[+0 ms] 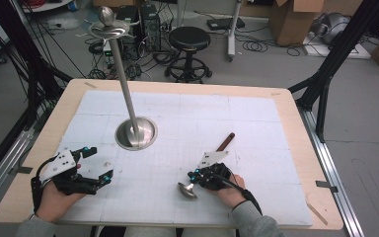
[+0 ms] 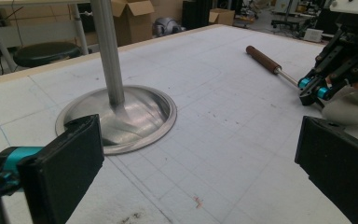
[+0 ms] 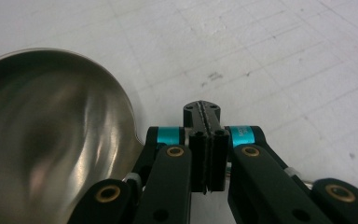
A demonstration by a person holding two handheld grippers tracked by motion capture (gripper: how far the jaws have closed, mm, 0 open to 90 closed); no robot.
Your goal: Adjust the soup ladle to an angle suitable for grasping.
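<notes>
High view: my right tool (image 1: 196, 176) is clamped on the thin metal shank of the ladle (image 1: 187, 190), near-right of the stand (image 1: 135, 132) on the bench (image 1: 286, 118), its bowl by the near edge and its wooden handle pointing away. My left tool (image 1: 100, 165), near-left of the stand, gapes wide and empty. I judge the ladle stiff, slick and bowl-heavy, so grip close behind the bowl.
</notes>
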